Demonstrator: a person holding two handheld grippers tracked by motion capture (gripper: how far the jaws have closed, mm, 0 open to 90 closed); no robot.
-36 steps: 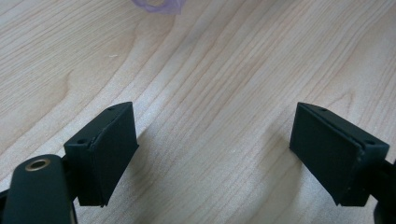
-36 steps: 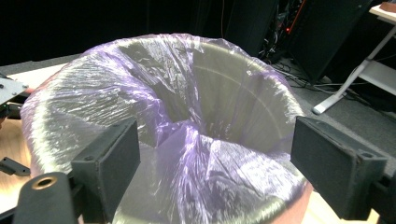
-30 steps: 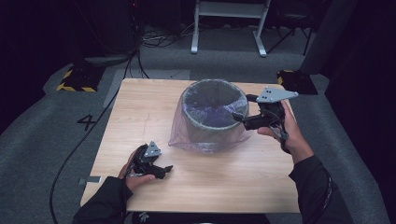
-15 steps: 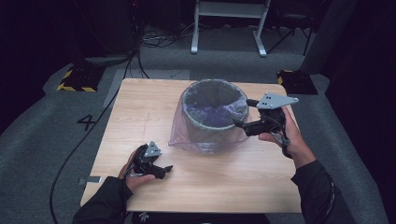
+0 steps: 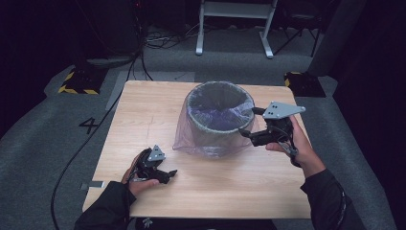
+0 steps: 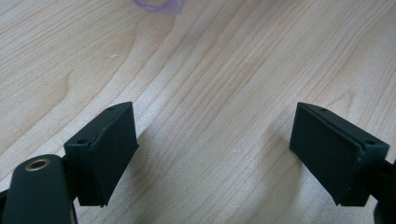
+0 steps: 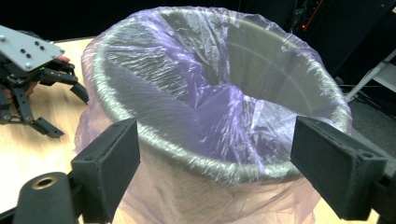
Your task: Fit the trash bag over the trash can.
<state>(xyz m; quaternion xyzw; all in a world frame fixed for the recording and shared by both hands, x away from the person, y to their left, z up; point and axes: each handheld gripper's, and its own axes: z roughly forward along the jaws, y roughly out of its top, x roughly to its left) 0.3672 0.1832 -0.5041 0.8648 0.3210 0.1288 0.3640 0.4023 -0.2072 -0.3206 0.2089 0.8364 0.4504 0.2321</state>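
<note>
Mostly done lining the bin (image 5: 218, 117) mid-table with the purple bag (image 7: 210, 112) over its rim, right gripper (image 5: 249, 122) open-jawed beside it, left gripper (image 5: 165, 175) open and empty, maybe final tucking left.

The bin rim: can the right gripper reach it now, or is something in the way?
Probably yes. The right gripper, jaws open, points at the near side of the bin, with nothing between except the purple bag folded over the rim.

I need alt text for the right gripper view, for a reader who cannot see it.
A grey bin lined with a purple plastic bag stands on a wooden table, framed by the right gripper's two open black jaws. The left gripper rests on the table beyond.
</note>
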